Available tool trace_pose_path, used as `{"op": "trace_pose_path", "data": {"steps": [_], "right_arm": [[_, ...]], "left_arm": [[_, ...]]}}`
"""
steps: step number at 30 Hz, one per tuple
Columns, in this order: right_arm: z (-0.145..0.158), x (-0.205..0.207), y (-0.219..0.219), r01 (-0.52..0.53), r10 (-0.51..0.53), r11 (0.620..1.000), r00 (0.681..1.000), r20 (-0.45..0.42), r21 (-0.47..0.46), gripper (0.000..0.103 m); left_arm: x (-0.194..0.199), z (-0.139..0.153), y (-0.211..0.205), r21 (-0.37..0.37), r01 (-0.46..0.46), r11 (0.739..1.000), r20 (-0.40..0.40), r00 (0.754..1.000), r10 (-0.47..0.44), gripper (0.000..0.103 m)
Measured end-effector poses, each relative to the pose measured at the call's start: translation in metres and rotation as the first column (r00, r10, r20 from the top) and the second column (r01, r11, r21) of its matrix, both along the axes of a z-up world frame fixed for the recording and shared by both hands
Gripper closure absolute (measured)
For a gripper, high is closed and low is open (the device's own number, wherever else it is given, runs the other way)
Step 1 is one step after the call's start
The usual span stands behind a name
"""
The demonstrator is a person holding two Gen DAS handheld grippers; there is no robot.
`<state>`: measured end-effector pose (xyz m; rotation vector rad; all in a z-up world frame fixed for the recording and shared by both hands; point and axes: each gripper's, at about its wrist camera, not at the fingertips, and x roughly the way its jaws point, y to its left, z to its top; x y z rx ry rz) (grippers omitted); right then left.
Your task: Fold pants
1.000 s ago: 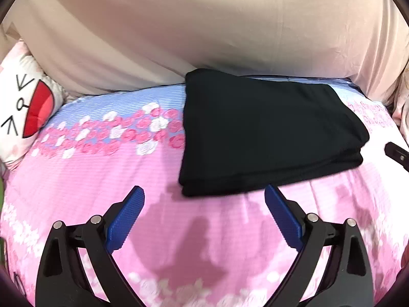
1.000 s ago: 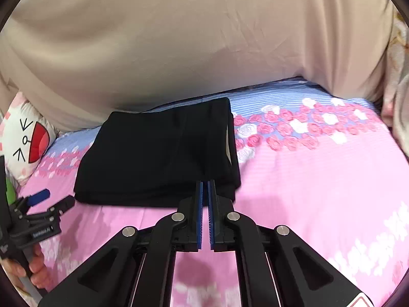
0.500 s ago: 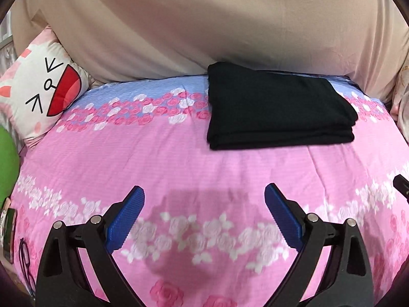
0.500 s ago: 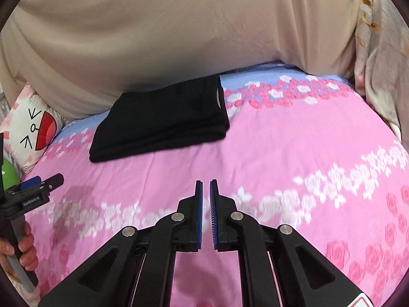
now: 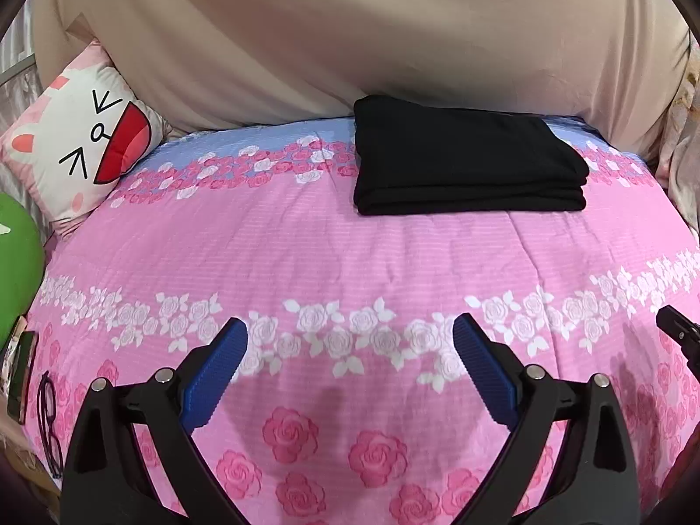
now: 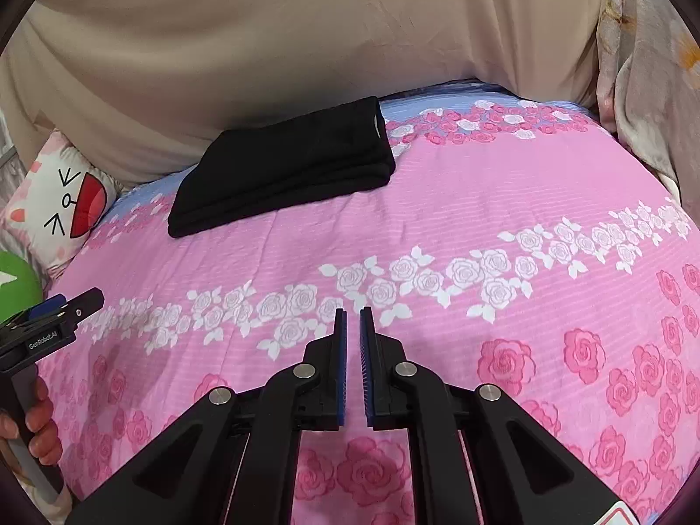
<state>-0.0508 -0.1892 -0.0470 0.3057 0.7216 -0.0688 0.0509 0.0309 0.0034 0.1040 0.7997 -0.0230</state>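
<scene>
The black pants [image 5: 463, 157] lie folded into a neat stack at the far side of the pink floral bed [image 5: 350, 253], close to the beige cloth behind it. The right wrist view shows the same pants [image 6: 284, 166] left of centre, far ahead. My left gripper [image 5: 350, 341] hovers over the near part of the bed, open and empty, well short of the pants. My right gripper [image 6: 353, 328] is shut with only a thin slit between its blue pads and nothing in it. The left gripper's tip [image 6: 65, 306] and a hand [image 6: 39, 428] show at the left edge.
A cat-face pillow [image 5: 78, 144] leans at the far left, a green cushion [image 5: 17, 262] beside it. Glasses [image 5: 48, 420] and a phone [image 5: 19, 376] lie at the bed's left edge. Beige cloth [image 5: 350, 35] rises behind the bed; a floral blanket [image 6: 647, 65] hangs at right.
Both grippers have drawn back from the folded pants, which now look smaller and farther away. More of the bedspread lies between them and the pants. The jaws kept their states.
</scene>
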Motion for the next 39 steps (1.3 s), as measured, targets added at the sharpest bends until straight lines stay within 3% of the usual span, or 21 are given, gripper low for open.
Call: {"op": "trace_pose_path", "data": {"steps": [14,23,25,26,27,29,33,39], "right_arm": [[-0.014,-0.021,0.018,-0.026,0.026,1.000,0.999,-0.026,0.001,0.096],[-0.013,-0.008,0.015,-0.038,0.039,0.999,0.999,-0.034,0.003,0.095],[-0.006,0.003,0.007,-0.043,0.043,0.999,0.999,-0.027,0.015,0.083],[-0.003,0.009,0.003,-0.043,0.043,0.999,0.999,-0.023,0.013,0.066],[-0.001,0.016,-0.001,-0.046,0.046,0.999,0.999,-0.019,0.009,0.057],[0.004,0.038,-0.013,-0.046,0.046,0.999,0.999,-0.010,0.011,0.056],[0.008,0.083,-0.036,-0.030,0.031,0.998,0.999,-0.019,0.062,0.043],[0.006,0.160,-0.056,-0.034,0.040,0.991,0.998,-0.043,0.131,0.036]], "left_arm": [[-0.030,-0.009,0.000,-0.012,0.004,1.000,-0.013,1.000,-0.004,0.010],[-0.024,-0.018,0.005,-0.025,0.004,1.000,-0.040,0.999,-0.005,0.010],[-0.015,-0.016,0.010,-0.067,0.013,0.998,-0.053,0.998,-0.017,0.010],[-0.008,-0.016,0.012,-0.099,0.021,0.995,-0.062,0.998,-0.027,0.008],[0.004,-0.015,0.015,-0.144,0.036,0.989,-0.080,0.996,-0.048,0.007],[0.031,-0.016,0.018,-0.209,0.053,0.977,-0.115,0.990,-0.078,0.006],[0.086,-0.018,0.013,-0.262,0.069,0.963,-0.138,0.984,-0.108,0.006],[0.164,-0.017,0.009,-0.331,0.024,0.943,-0.133,0.988,-0.072,0.006]]}}
